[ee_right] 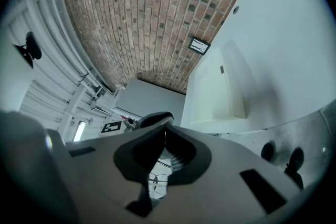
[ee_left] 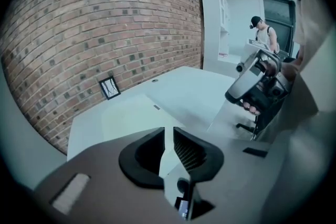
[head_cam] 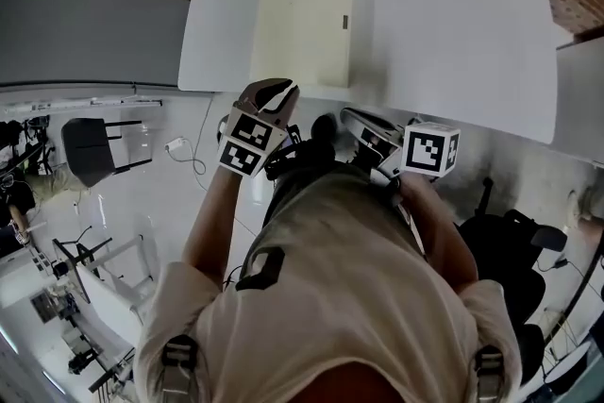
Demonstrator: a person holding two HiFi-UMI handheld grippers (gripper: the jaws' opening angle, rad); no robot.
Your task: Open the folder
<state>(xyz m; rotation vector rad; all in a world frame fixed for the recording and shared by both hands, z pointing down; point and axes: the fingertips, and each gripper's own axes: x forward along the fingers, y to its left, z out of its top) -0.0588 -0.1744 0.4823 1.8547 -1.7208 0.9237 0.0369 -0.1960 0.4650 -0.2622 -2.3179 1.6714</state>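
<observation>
On the table (head_cam: 453,33), the folder (head_cam: 300,28) lies lengthwise away

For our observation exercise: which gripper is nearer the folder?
The left gripper: its tip shows right by the folder's near edge, while the right gripper is short of the table.

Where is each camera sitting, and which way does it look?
Head view: on the person's head, looking steeply down at the closed folder on the white table; shoulders, arms, left gripper and right gripper show.
Left gripper view: on the left gripper, facing across the table to the brick wall; its jaws and the right gripper show.
Right gripper view: on the right gripper, tilted, facing that wall; its jaws show.
Shared: all three show the folder.
</observation>
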